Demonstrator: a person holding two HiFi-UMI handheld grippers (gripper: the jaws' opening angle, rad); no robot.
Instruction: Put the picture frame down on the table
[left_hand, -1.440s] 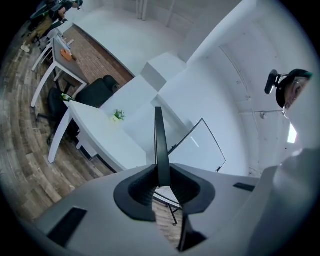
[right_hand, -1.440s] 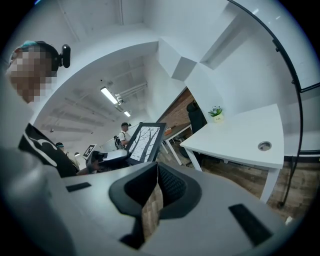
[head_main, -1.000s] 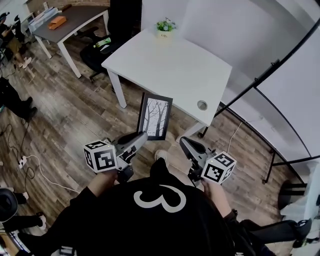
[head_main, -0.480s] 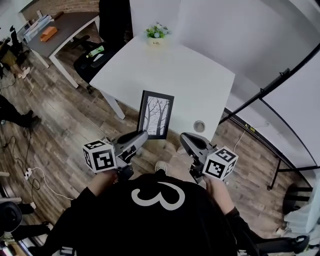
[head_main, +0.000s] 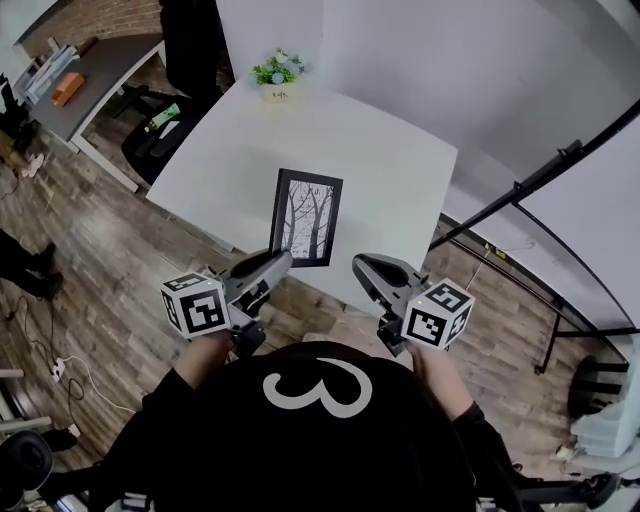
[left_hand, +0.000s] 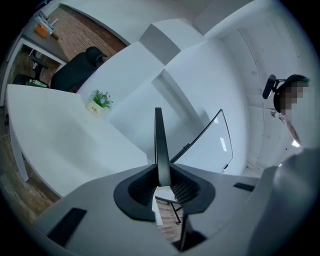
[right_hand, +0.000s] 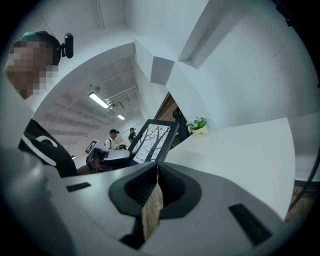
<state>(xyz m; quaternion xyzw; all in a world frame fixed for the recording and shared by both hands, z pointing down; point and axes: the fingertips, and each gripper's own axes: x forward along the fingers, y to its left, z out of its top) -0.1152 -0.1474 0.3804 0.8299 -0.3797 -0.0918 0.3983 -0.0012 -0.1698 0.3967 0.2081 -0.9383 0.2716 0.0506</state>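
Over the near edge of the white table (head_main: 400, 170), the picture frame (head_main: 308, 216) was apparently in the air, not set down yet. It was pinched at its lower edge in the narrow jaws of the left gripper (head_main: 274, 262) and held upright, likely so its base could land first. The right gripper (head_main: 362, 268) hung just beside it, jaws together on nothing, seemingly spare.

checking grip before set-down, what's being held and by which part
Left gripper clamps the black rectangular picture frame by its lower edge; right gripper empty.
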